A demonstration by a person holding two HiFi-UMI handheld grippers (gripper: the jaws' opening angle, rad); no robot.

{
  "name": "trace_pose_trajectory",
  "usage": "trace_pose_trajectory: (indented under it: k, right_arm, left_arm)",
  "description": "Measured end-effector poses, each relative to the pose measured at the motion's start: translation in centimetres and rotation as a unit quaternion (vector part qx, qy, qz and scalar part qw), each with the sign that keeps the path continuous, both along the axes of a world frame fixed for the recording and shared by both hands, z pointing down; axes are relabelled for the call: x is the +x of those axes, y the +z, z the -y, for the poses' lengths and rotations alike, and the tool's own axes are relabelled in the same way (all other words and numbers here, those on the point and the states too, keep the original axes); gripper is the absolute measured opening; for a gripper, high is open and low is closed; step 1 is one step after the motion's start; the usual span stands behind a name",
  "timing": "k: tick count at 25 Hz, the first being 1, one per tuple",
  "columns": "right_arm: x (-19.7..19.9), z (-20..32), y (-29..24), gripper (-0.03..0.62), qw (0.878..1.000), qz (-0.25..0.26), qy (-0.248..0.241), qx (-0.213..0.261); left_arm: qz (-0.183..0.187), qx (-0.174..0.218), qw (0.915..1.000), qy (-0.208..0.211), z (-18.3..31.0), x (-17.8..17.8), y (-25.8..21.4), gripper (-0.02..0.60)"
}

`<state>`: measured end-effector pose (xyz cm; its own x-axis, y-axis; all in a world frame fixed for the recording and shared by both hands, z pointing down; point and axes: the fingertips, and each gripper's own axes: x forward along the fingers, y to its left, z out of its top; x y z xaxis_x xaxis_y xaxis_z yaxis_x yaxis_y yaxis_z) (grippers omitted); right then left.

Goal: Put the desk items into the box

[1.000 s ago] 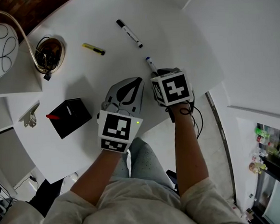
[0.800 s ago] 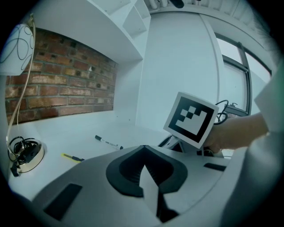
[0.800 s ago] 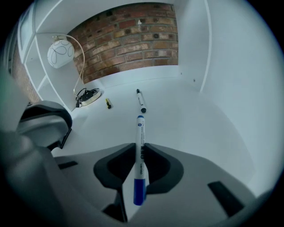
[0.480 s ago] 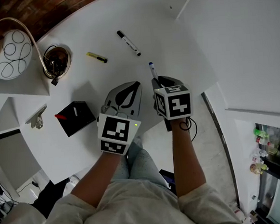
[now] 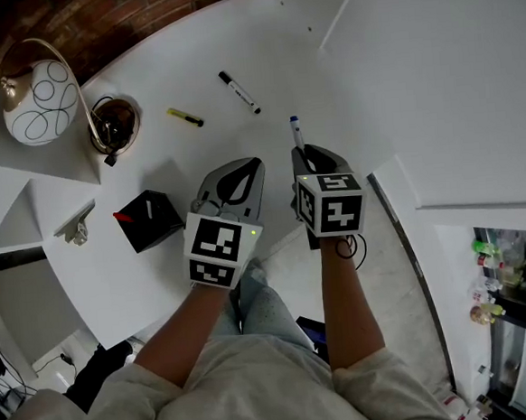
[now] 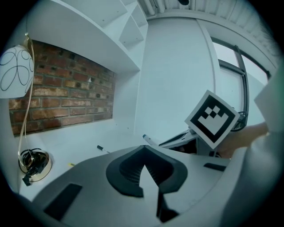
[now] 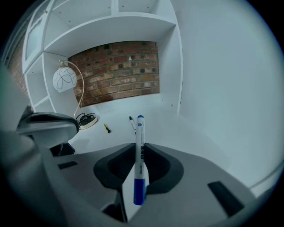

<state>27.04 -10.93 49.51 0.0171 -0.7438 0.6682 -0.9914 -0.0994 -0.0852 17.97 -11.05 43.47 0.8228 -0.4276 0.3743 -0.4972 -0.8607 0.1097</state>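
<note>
- The left gripper (image 5: 246,168) hangs above the near edge of the white surface (image 5: 260,60). Its jaws are drawn together at the tips, with nothing between them.
- Just beside it, the right gripper (image 5: 304,156) has its jaws partly closed on a blue-capped marker (image 7: 140,150). The marker lies along the jaws, its far end pokes out past their tips, and it is clear of the surface.
- The black box (image 5: 148,220) sits on the surface off to the left of the left gripper, well apart from the marker, with something red at its corner.
- Further back, a yellow highlighter (image 5: 184,117) and a black marker (image 5: 238,92) lie apart on the surface.
- A lamp (image 5: 41,102) stands at the far left in front of the brick wall (image 5: 121,21).
</note>
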Motion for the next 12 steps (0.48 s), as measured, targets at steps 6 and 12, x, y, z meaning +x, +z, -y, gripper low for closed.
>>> trace_pose_trajectory:
  k: [6,12]
  right_arm:
    - [0.2,-0.3,-3.3,0.075,0.998,-0.016,0.018,0.051]
    - [0.2,-0.8,-7.1,0.075,0.992,-0.038,0.031,0.113]
  left_arm:
    - [-0.010,0.011,0.9999,-0.004,0.0,-0.4,-2.0,0.008]
    - [-0.020,0.025,0.9995,-0.004,-0.1,-0.3,-4.1,0.008]
